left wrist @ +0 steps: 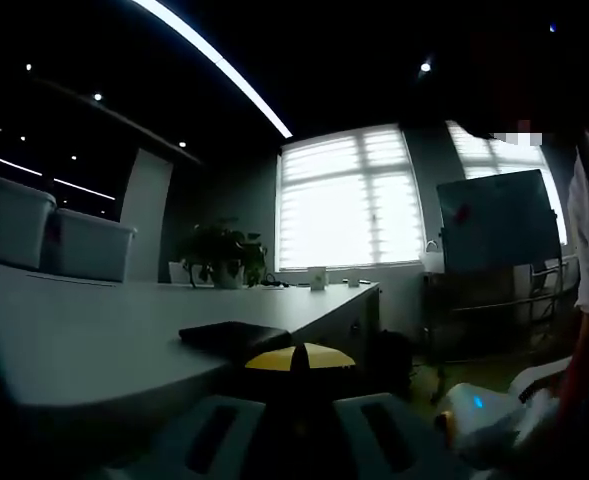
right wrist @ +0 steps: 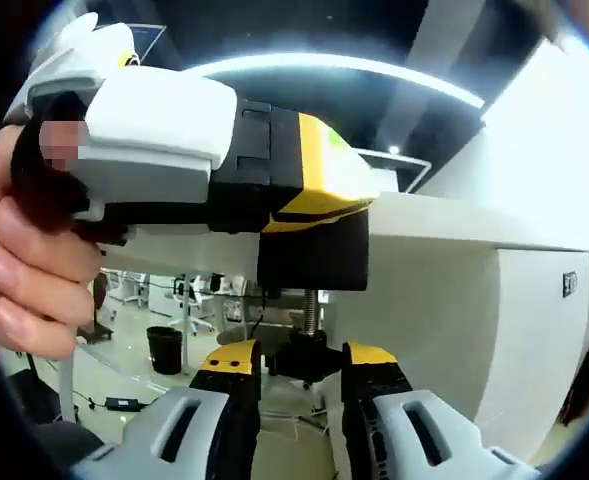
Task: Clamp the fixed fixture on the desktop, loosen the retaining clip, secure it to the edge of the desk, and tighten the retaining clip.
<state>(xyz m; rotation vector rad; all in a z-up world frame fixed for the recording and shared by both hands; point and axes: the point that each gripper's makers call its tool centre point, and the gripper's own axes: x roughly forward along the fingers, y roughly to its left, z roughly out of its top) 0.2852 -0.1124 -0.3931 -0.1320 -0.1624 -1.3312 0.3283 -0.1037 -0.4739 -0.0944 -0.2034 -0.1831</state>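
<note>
The clamp [right wrist: 312, 262] is sitting on the edge of the desk [right wrist: 444, 250], its black body hooked over the rim and its threaded screw [right wrist: 311, 308] hanging down underneath. So the work looks to be at the tightening step. The right gripper [right wrist: 299, 362] is reaching up from below with its yellow-tipped jaws closed in around the black knob [right wrist: 299, 358] at the foot of the screw, seemingly gripping it. The next move calls for turning that knob until the screw bites the underside of the desk.

The left gripper [right wrist: 304, 195] is coming in level from the side, a hand [right wrist: 24, 270] wrapped around its handle, its jaws pinching the top of the clamp and steadying it against the desktop. In the left gripper view, the same yellow tips [left wrist: 299, 357] are resting at the desk's rim [left wrist: 124, 385], close together, near a flat black case [left wrist: 232, 336].
</note>
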